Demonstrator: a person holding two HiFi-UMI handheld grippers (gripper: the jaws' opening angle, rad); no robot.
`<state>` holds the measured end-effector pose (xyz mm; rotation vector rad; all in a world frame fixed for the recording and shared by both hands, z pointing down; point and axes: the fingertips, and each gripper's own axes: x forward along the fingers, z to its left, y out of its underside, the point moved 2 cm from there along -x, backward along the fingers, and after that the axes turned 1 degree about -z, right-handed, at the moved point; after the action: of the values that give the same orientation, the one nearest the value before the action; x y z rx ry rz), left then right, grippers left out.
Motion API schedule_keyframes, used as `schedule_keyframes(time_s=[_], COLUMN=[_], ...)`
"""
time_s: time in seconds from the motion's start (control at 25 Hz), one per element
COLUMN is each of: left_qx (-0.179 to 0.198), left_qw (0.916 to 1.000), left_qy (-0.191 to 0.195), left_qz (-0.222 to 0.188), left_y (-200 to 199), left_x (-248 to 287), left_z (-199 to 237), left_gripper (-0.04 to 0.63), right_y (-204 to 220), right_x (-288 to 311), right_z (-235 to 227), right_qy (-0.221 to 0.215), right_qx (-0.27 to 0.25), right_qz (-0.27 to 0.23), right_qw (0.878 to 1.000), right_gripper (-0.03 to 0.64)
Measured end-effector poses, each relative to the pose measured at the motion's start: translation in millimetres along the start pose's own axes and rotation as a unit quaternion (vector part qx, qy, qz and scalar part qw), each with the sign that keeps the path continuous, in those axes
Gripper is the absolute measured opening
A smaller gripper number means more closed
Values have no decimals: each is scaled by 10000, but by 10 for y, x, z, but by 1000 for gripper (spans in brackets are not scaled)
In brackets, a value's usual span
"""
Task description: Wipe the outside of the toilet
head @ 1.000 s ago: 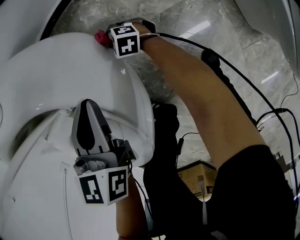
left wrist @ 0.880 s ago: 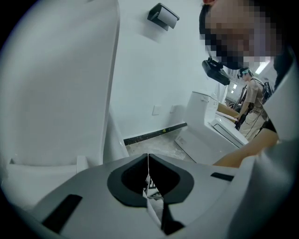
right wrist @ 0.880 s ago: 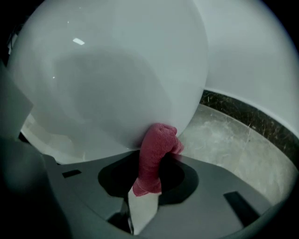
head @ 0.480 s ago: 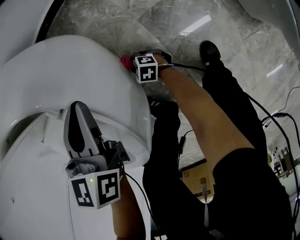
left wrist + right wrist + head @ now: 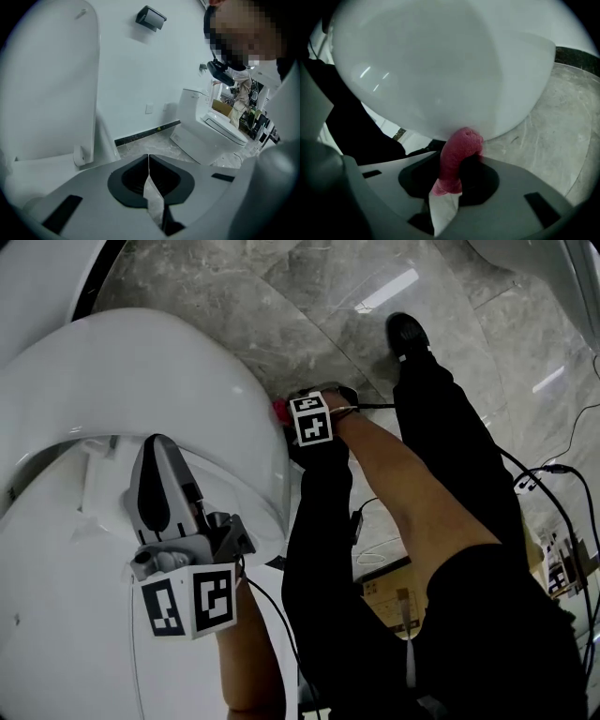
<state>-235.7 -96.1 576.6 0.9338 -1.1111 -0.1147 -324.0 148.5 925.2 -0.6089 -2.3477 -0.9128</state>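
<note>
Wiping the lower flank of the bowl is where you're at, by my read: your right gripper [image 5: 454,174] is clamped on a wad of pink cloth [image 5: 461,143], and the cloth's top is pressed against the underside curve of the white toilet [image 5: 141,381], low down near the floor [image 5: 281,296]. In the head view the cloth only peeks out as a pink speck beside the marker cube, tucked between the bowl and your leg. Your left gripper [image 5: 149,164] has its jaws squeezed together with nothing between them, and it hangs above the top of the toilet near the raised lid [image 5: 51,79]; can't tell if it's touching. For the next move I'd guess you want to drag the cloth along that curve with steady pressure, following the round shape so it doesn't slip off, and watch your cables near your legs. The porcelain looks glossy and slick, so the cloth should glide easily. Room-wise: grey marbled floor tiles with glare on them, plain white wall with a dark baseboard, a paper holder [image 5: 151,18] mounted up high, and a second toilet [image 5: 211,131] standing off to the side.
</note>
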Motion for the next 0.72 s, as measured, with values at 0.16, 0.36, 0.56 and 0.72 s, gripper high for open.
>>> schedule_keyframes(time_s=[0.16,0.36,0.56,0.72], left_qx=[-19,-167,-305,-360], left_qw=[9999,9991,9983,9955], left_qy=[-67,-297,-329,-180], left_qz=[-85,-266,-370,-852], left_y=[-80,-218,-522,-1003], left_x=[-126,-414,-750,-935], left_z=[-94,-183,-294,-532], left_gripper=[18,18,18,18], right_y=[-2,-345,-872,-1364], right_x=[-206,-945,-2431,-3940], right_z=[584,1421,1375,907], right_qy=[-678,-2282,-2169,-1057], right_qx=[-114,-62,67,-475], right_qz=[56,-333,-962,-1305], right_qw=[9976,9730,9714,9847], right_gripper=[123,124,124,124])
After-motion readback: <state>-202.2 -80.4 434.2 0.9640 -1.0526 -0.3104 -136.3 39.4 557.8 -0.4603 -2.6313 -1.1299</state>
